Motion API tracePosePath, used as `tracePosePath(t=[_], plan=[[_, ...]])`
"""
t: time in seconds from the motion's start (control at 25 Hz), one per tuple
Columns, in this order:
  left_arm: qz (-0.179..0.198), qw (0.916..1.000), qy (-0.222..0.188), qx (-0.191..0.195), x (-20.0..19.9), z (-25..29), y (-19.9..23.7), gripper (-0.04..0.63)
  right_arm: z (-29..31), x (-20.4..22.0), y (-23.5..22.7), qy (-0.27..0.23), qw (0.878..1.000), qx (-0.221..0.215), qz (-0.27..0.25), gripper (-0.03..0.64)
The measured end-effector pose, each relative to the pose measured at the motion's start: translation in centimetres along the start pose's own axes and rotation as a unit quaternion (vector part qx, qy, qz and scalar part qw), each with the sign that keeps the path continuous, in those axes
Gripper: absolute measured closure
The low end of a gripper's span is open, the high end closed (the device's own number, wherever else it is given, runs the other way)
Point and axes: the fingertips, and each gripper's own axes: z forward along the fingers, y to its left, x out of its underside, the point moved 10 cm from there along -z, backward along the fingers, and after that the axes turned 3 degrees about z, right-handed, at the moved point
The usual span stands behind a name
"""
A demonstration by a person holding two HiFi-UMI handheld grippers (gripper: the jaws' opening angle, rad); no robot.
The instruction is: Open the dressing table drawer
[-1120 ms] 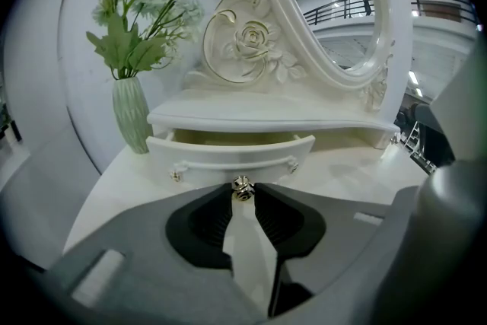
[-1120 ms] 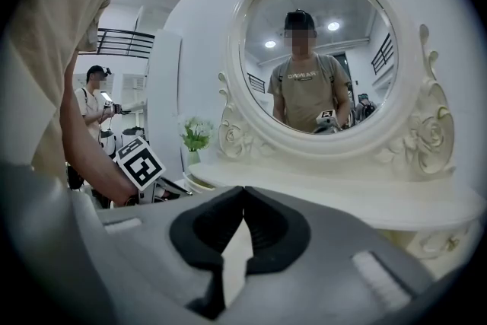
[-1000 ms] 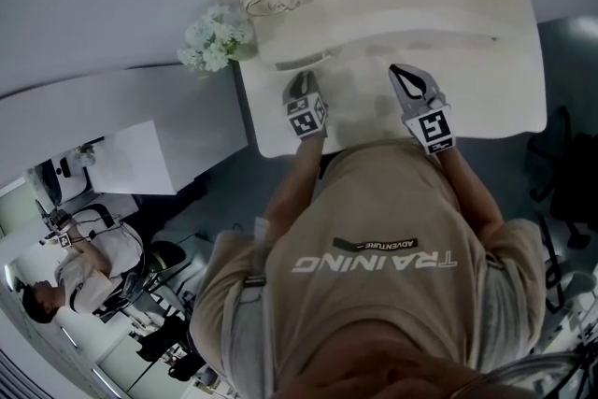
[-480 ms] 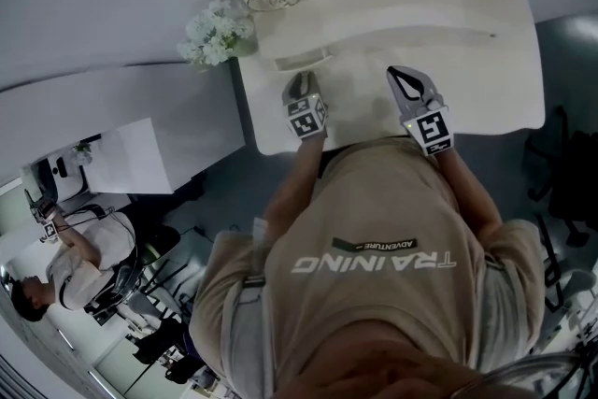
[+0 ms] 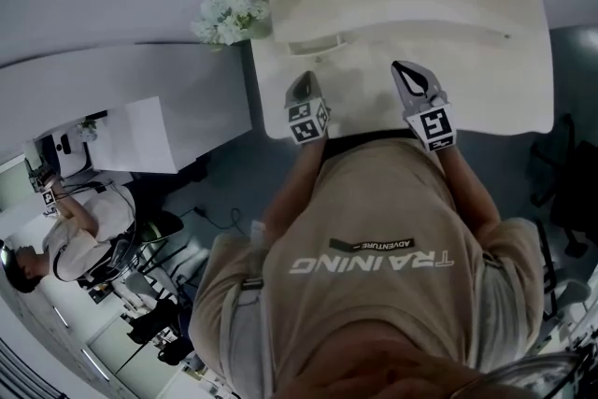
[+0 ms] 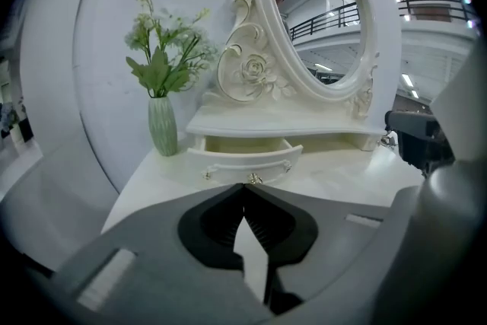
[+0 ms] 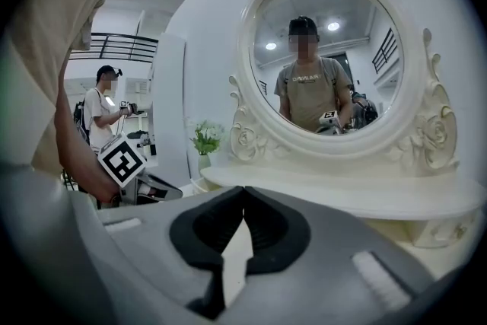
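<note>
Drawer [image 6: 245,157] stands pulled out beneath the mirror shelf, beside the green vase [image 6: 162,127] (opening looks done). Left gripper [image 6: 243,188] and right gripper [image 7: 243,191] are both closed, empty. The next move needs only backing away.

Cream drawer [image 6: 245,160], curved front, small knobs [image 6: 254,179], pulled partly out, level, at back of dressing table [image 6: 335,170] top

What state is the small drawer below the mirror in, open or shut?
Open. The drawer juts out from the shelf, and its hollow inside shows behind its front panel.
</note>
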Motion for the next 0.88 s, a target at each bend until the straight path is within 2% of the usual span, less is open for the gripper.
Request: tracePosePath(t=[0.32, 0.52, 0.88], plan=[[0.023, 0.9960, -0.078, 0.038, -2.7, -4.9, 2.0, 0.588, 1.8, -2.0, 2.5, -0.021, 1.000, 0.010, -0.014, 0.614], [0.067, 0.9873, -0.126, 0.070, -5.8, -8.3, 3.0, 0.588, 1.6, -5.3, 5.1, -0.050, 0.998, 0.018, -0.033, 0.614], [0.073, 0.9715, -0.202, 0.100, -11.0, -12.2, 5.7, 0.588, 2.2, -10.5, 6.9, -0.087, 0.994, 0.050, -0.037, 0.614]])
